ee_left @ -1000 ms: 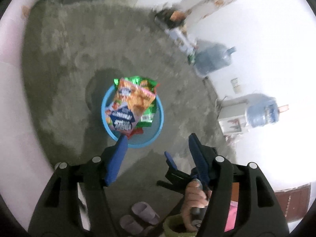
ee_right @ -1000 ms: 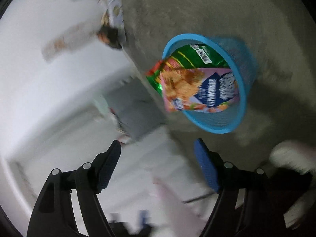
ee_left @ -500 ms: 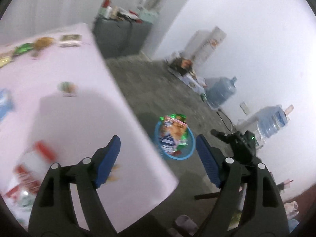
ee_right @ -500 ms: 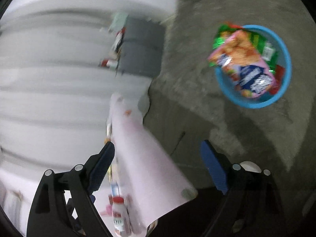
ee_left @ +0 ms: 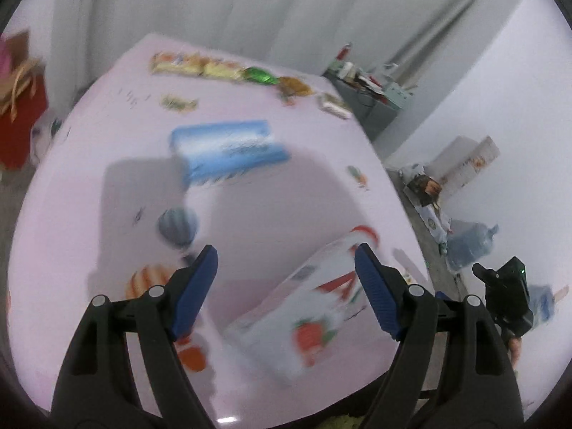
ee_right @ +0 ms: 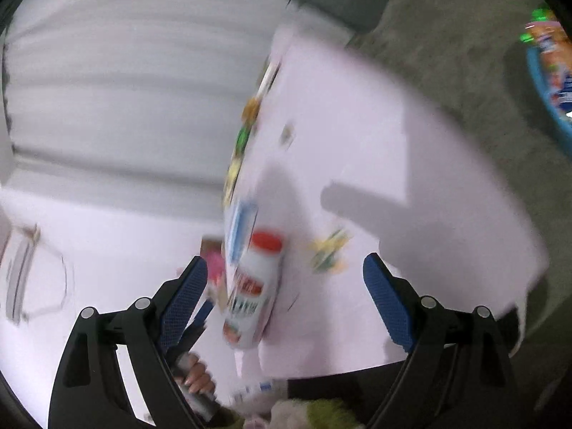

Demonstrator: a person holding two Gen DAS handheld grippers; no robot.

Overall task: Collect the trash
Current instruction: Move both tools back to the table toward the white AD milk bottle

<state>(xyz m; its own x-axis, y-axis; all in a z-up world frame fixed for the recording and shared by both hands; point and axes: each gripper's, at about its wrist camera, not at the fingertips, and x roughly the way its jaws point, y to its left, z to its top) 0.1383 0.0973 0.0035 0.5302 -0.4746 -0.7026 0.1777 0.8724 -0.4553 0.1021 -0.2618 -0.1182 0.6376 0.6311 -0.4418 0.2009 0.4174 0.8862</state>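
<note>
Left gripper (ee_left: 284,261), jaws spread wide and empty after just opening further, above the pale pink tabletop (ee_left: 304,186). Between its blue pads, lying on its side, blurred: a white plastic bottle with a red cap (ee_left: 314,307). Beyond, a blue rectangular packet (ee_left: 228,150) and small wrappers (ee_left: 196,66). Right gripper (ee_right: 284,280) likewise released, holding nothing. Blue round basket of snack bags (ee_right: 548,82) on the grey floor, well apart.
</note>
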